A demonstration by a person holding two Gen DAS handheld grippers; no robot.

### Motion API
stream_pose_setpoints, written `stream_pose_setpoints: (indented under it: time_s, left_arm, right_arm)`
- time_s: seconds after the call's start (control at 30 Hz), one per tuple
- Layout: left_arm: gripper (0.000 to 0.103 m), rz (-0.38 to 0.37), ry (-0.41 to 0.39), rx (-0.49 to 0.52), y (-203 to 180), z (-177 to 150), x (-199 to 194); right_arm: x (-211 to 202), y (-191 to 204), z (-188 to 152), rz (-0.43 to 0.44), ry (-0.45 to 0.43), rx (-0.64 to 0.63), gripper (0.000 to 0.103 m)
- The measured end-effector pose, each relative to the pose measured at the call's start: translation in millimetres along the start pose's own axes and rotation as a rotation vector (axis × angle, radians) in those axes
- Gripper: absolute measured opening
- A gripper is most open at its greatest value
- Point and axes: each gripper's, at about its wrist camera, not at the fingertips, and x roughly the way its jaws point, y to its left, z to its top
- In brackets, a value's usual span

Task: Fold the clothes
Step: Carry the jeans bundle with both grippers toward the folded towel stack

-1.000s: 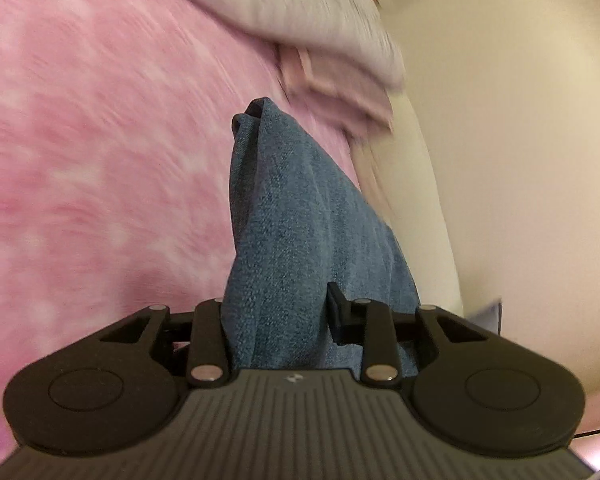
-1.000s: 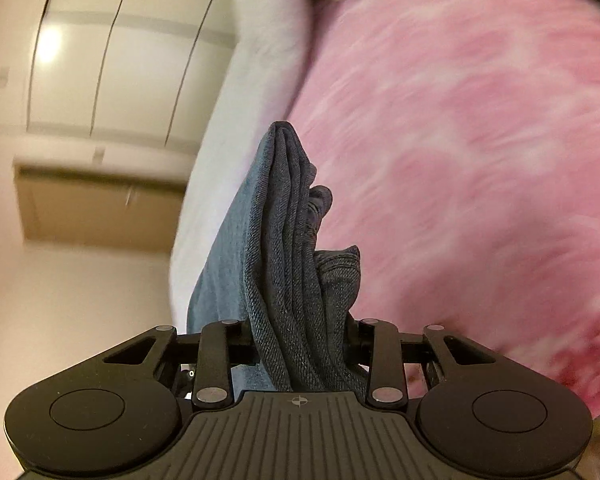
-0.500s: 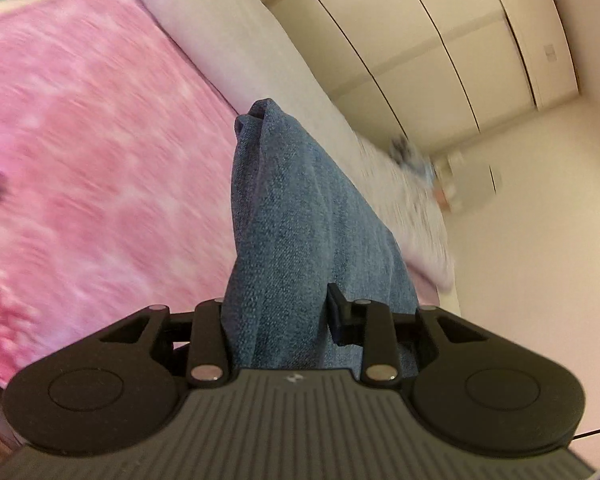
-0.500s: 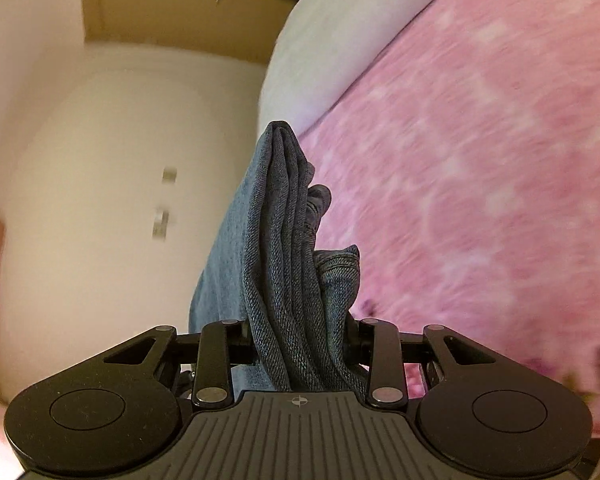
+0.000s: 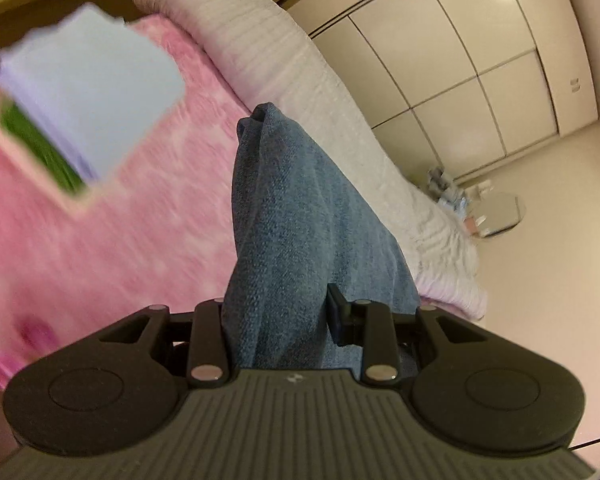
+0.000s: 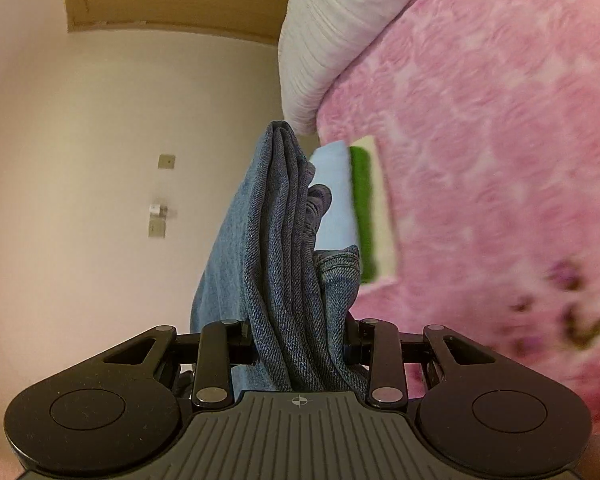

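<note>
While both the left gripper point(image 5: 276, 312) and right gripper point(image 6: 300, 336) pinch thick folds of blue denim garment point(image 5: 300, 216) above the pink bedspread point(image 5: 148, 232), the folded-clothes stack point(image 5: 88, 92) lies ahead-left of the left one, nearer it.

Pink patterned bedspread point(image 5: 112, 236), folded clothes stack point(image 5: 88, 92) blurred, perhaps lilac over green, white ribbed pillow point(image 5: 268, 40) at edge

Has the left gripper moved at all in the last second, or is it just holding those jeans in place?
Yes. The left gripper, jaws clamped on the jeans, has swung along the pink bedspread: the wardrobe doors and a folded stack, absent before, now fill its view.
</note>
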Motion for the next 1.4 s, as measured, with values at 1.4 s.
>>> stream_pose_setpoints:
  time_s: [1.4]
  left_arm:
    - [0.029,0.009,0.145,0.129,228.1,290.5,119.0]
  right_arm:
    - [339.0,3.5,75.6,-0.161,-0.169,0.028,0.038]
